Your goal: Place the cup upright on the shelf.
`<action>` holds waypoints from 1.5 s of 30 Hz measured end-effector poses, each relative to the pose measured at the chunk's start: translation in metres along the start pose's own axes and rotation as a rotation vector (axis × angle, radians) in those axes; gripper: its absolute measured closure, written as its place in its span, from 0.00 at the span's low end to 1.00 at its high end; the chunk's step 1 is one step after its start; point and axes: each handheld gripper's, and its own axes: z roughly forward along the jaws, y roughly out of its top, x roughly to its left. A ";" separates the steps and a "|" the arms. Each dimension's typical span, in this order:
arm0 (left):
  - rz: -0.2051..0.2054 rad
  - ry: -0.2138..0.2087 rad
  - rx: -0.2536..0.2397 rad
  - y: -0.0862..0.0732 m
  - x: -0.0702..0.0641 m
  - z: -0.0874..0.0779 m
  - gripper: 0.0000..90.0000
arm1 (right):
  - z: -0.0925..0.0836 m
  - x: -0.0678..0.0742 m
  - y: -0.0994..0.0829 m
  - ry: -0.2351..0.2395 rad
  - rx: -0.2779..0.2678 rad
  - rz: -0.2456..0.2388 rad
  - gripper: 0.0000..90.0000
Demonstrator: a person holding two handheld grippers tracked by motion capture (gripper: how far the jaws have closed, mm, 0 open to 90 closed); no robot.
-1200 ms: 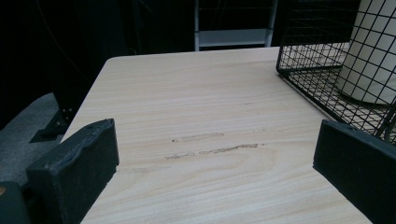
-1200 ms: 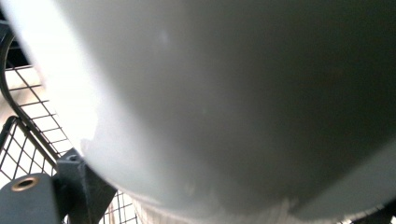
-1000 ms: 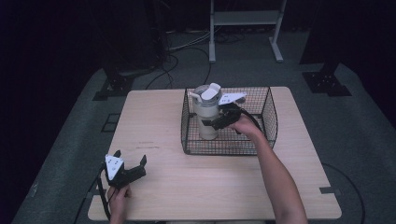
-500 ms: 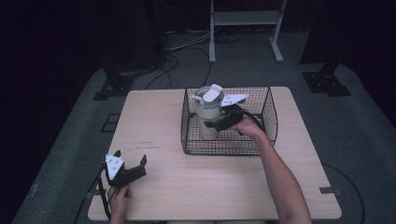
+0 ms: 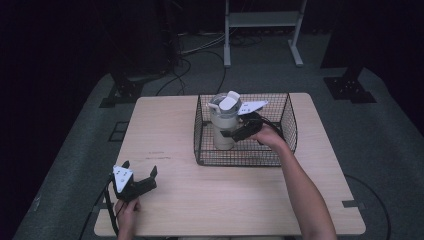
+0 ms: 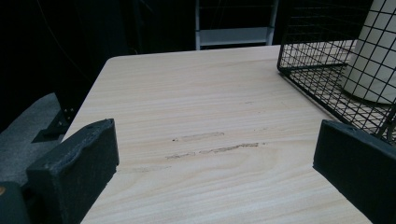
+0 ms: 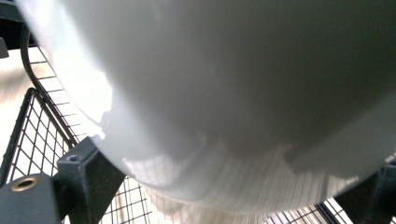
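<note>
The right gripper (image 5: 235,133) now clasps the cream bottle (image 5: 223,125) tighter inside the wire basket (image 5: 200,145), ready for lifting; the left gripper (image 5: 137,182) stays open.

A cream-white bottle (image 5: 222,127) was seen in a black wire basket (image 5: 285,107) on the pale woodgrain tabletop (image 5: 165,125).

One wooden table (image 5: 240,200) carries one black wire basket (image 5: 280,155), and one cream jug (image 5: 222,127) with a clear lid stands in that basket. Two grippers are present: the left gripper (image 5: 137,179) and the right gripper (image 5: 235,131).
</note>
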 end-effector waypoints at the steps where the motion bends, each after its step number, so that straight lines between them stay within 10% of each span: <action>1: 0.003 0.000 0.000 0.000 0.000 0.000 0.00 | -0.001 0.000 0.000 -0.002 0.003 -0.001 0.09; 45: 0.016 -0.001 0.007 0.000 -0.001 0.000 0.00 | -0.068 0.012 0.008 -0.099 0.043 -0.009 0.10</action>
